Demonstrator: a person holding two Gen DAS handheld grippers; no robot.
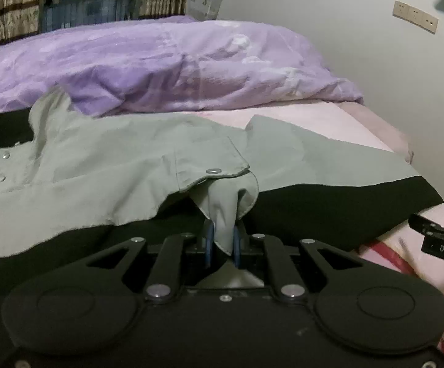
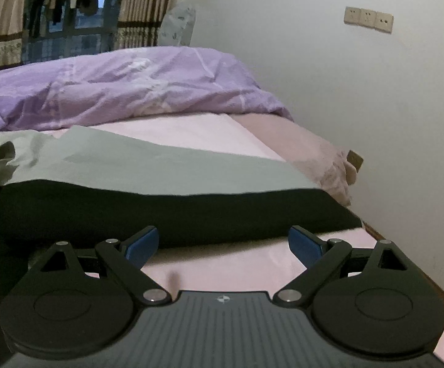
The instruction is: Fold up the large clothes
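The bed [image 2: 222, 135], spread with a pale pink sheet, runs along the wall on its right. A grey-green and black jacket [image 1: 99, 165] lies across its near part (one sleeve cuff lifted off it). A rumpled purple duvet [image 2: 123, 89] is heaped across the far end.

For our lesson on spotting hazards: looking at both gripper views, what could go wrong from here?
1. The left gripper pinches only a thin fold of the grey-green jacket cuff; it may slip out when pulled.
2. The right gripper is open over the pink sheet and might grab sheet along with the jacket's black hem.
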